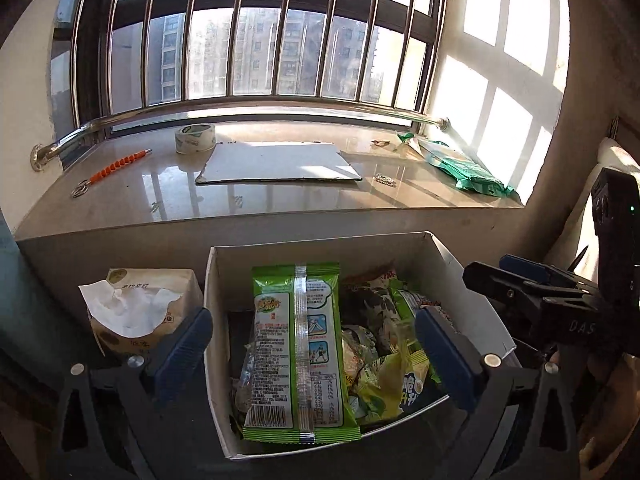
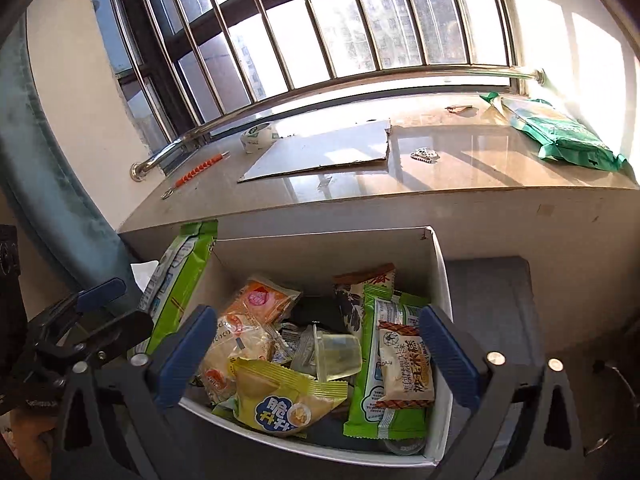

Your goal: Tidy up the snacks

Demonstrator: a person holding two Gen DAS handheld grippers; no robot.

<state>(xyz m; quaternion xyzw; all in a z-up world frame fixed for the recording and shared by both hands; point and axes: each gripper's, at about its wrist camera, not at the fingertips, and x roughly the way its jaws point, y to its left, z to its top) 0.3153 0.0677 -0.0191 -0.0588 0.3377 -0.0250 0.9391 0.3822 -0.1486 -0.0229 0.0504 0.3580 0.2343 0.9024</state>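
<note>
1. Left gripper point(image 1: 316, 354): fingers spread wide, holding nothing, hovering over the white cardboard box point(image 1: 460, 268).
2. Right gripper point(image 2: 320, 354): fingers likewise spread and empty, above the same box.
3. Snacks: heaped loose in the box. A green packet point(image 1: 298, 348) lies tilted against the left wall, its top edge over the rim; a yellow packet point(image 2: 286, 394), a clear jelly cup point(image 2: 338, 354) and an orange-labelled bun point(image 2: 256, 304) crowd the middle.
4. Risk: closing on the slick film may drag neighbouring packets out too.
5. Risk: the jelly cup could crush or slip.
6. Risk: both grippers over one box may collide.
7. Risk: the light box may shift or tip if a wall is bumped.
</note>
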